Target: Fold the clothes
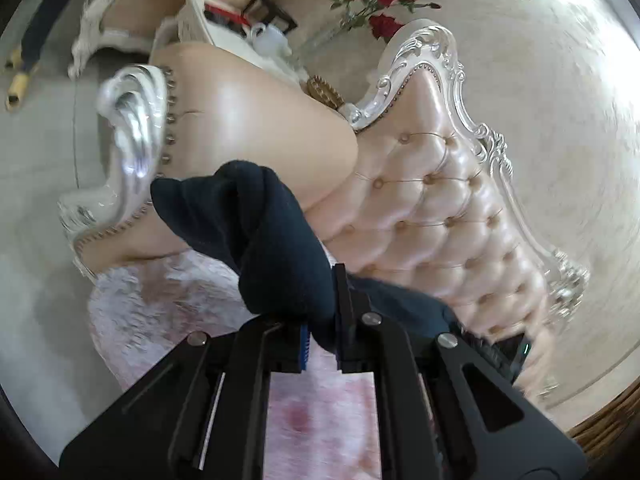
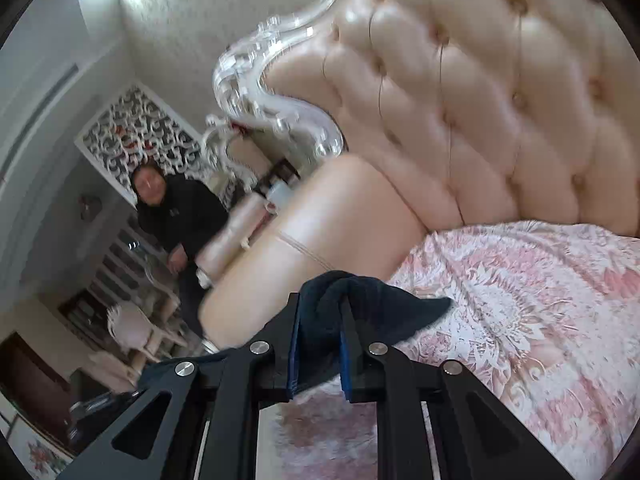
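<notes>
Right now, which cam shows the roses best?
Left wrist. The red roses show clearly near the top of that view, stems in a glass vase behind the sofa arm. The right wrist view does not show them at all.

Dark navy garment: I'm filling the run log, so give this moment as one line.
left gripper shut on dark navy garment | right gripper shut on it | garment lifted over pink floral bedspread

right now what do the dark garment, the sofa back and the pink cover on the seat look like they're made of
Dark garment: soft matte navy knit or fleece, judging by its fuzzy, light-absorbing folds.
Sofa back: glossy cream-pink leather or faux leather, button-tufted with bright highlights; which one cannot be told.
Pink cover: woven or printed fabric with a pink and white floral pattern, matte, slightly textured.
</notes>
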The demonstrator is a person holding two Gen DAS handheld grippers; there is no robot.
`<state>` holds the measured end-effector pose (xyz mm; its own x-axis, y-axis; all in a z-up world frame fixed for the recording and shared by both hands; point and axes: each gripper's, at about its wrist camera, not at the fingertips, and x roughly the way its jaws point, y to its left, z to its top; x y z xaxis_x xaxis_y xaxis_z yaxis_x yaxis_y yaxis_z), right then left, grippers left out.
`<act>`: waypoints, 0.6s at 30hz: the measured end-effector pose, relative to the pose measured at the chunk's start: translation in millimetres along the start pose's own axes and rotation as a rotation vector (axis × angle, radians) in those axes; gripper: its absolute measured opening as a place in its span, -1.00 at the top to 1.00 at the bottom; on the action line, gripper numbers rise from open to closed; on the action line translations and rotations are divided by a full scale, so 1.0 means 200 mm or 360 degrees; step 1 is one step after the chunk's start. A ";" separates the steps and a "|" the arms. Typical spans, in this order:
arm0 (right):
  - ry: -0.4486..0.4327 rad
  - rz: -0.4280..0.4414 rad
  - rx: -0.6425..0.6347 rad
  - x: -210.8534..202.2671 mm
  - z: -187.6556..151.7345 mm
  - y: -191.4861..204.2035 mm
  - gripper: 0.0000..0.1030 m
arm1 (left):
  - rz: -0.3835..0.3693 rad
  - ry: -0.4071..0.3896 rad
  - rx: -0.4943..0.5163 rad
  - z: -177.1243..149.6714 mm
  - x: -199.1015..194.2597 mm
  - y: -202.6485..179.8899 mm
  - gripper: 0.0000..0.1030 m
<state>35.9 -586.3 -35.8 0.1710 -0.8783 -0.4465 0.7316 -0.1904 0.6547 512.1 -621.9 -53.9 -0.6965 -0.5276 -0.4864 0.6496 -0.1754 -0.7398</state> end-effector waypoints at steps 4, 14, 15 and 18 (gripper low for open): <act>0.0198 -0.0188 0.0075 0.20 -0.20 -0.31 0.69 | 0.0145 0.0157 0.0014 -0.34 0.20 0.18 0.80; 0.0374 -0.0329 0.0248 0.19 -0.44 -0.75 0.33 | 0.0337 0.0396 -0.0176 -0.77 0.38 0.39 0.43; 0.0379 -0.0335 0.0254 0.19 -0.44 -0.77 0.18 | 0.0343 0.0403 -0.0238 -0.78 0.37 0.41 0.16; 0.0394 -0.0350 0.0273 0.18 -0.44 -0.80 0.07 | 0.0320 0.0400 -0.0382 -0.79 0.31 0.47 -0.48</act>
<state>-16.7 -548.1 -209.7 0.1918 -0.6795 -0.7082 0.6511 -0.4518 0.6098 480.7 -539.7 -227.3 -0.6351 -0.3068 -0.7089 0.7113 0.1255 -0.6916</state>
